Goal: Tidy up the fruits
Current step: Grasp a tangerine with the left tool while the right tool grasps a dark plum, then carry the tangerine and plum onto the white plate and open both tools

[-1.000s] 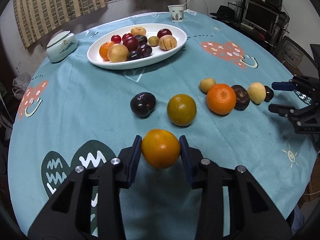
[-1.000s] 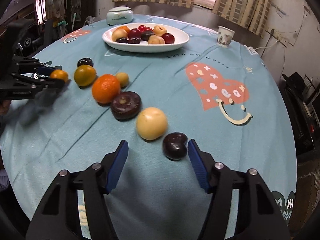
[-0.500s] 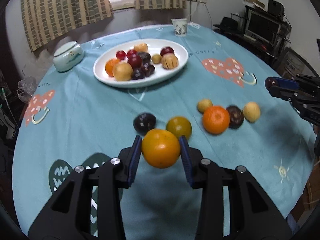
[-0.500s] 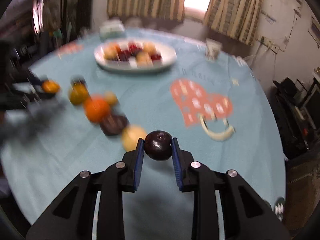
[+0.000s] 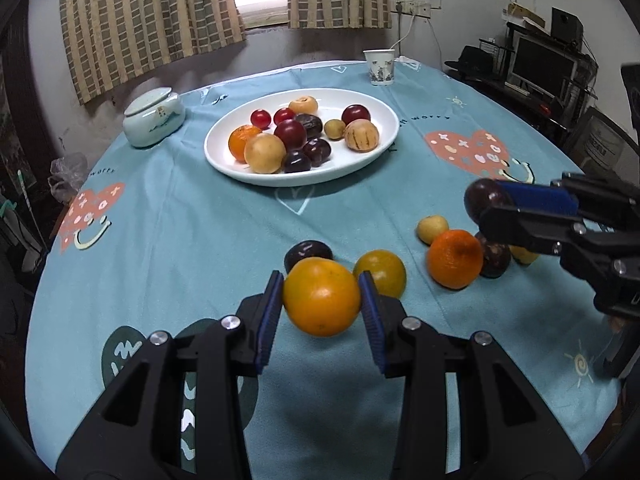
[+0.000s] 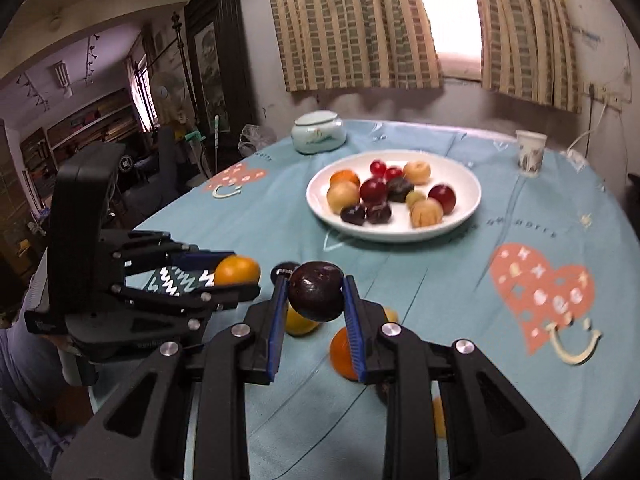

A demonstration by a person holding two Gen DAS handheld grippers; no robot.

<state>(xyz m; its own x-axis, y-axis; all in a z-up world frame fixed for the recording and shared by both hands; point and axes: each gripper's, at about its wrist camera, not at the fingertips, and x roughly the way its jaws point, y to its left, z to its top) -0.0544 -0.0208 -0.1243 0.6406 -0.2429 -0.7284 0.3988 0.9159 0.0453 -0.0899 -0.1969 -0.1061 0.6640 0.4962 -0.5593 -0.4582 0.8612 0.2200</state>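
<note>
My left gripper (image 5: 321, 300) is shut on a yellow-orange fruit (image 5: 321, 298), held above the near part of the table; it also shows in the right wrist view (image 6: 237, 270). My right gripper (image 6: 315, 292) is shut on a dark plum (image 6: 316, 290), raised over the loose fruit; the plum also shows in the left wrist view (image 5: 484, 199). A white plate (image 5: 372, 160) with several fruits sits at the far middle. Loose on the cloth lie a dark plum (image 5: 306, 250), a greenish-yellow fruit (image 5: 382, 270), an orange (image 5: 454, 258), a dark brown fruit (image 5: 494, 260) and a small yellow fruit (image 5: 432, 228).
A pale green lidded jar (image 5: 154, 122) stands far left of the plate. A paper cup (image 5: 379, 67) stands at the far edge. The round table has a teal cloth (image 5: 180, 220). A desk with a monitor (image 5: 544, 66) is off to the right.
Both grippers have risen and moved toward the plate. The right gripper closed on the dark plum a second ago and has carried it up and left, nearer the left gripper.
</note>
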